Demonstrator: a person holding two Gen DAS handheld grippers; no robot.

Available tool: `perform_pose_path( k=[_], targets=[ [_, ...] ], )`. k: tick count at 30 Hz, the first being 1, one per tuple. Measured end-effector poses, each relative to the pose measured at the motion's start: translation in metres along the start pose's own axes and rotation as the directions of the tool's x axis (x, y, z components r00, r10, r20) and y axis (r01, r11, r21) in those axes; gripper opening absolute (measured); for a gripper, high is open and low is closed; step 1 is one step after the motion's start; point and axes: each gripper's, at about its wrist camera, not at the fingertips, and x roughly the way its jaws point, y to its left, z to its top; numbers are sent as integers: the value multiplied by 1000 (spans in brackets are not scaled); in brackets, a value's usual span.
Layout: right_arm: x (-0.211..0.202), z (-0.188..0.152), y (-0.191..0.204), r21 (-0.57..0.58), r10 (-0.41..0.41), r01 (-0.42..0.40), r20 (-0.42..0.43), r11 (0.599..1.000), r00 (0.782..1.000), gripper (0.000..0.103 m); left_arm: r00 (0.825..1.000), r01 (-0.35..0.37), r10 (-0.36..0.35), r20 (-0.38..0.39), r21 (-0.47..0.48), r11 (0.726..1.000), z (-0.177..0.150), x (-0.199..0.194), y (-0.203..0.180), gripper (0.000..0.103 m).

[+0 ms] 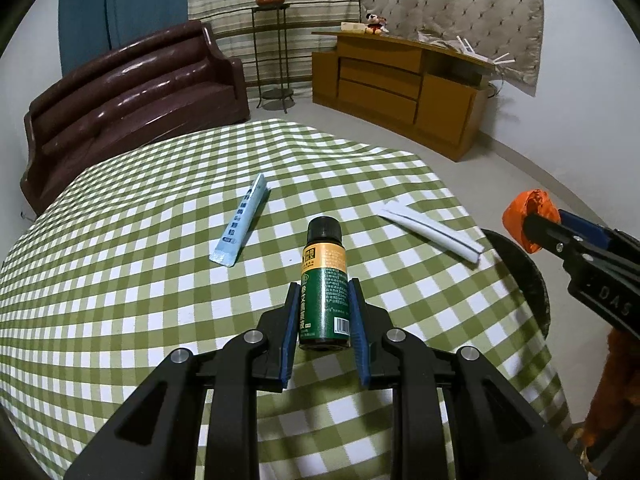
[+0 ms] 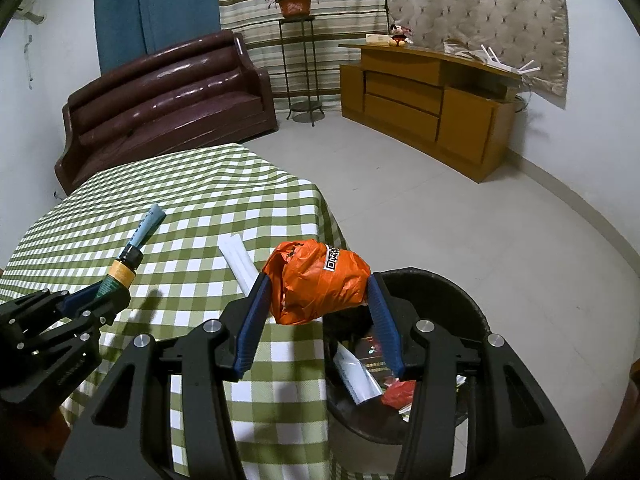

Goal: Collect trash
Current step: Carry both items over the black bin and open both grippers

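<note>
My left gripper [image 1: 324, 294] is shut on a green bottle [image 1: 325, 280] with a black cap and an orange band, held a little above the checked tablecloth [image 1: 120, 280]. In the right wrist view that bottle [image 2: 120, 276] points up and away in the left gripper [image 2: 106, 294]. My right gripper [image 2: 318, 286] is shut on a crumpled orange bag [image 2: 316, 282] over the table's right edge, next to the black bin [image 2: 460, 292]. The left wrist view shows this orange bag [image 1: 520, 220] at far right. A blue sachet [image 1: 240, 224] and a white folded wrapper [image 1: 430, 236] lie on the cloth.
The bin holds a white wrapper [image 2: 356, 376] and red scraps [image 2: 396, 394]. Its rim [image 1: 524, 276] stands against the table's right side. Beyond the table are a brown sofa [image 1: 132, 96], a plant stand [image 1: 272, 52] and a wooden cabinet [image 1: 400, 88] on grey floor.
</note>
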Motion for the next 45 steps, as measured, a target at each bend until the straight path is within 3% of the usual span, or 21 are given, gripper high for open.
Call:
perform_pose_path(
  k=[12, 25, 45],
  targets=[
    [-25, -10, -28, 17, -70, 69, 27, 997, 997, 48, 997, 62, -63, 44, 36, 997, 5, -14, -42, 25],
    [-36, -28, -72, 71, -141, 139, 25, 988, 990, 48, 985, 149, -159, 70, 129, 980, 10, -4, -120, 25],
    [-11, -38, -100, 104, -181, 181, -6, 978, 983, 49, 990, 126, -133, 38, 156, 980, 17, 34, -162, 25]
  ],
)
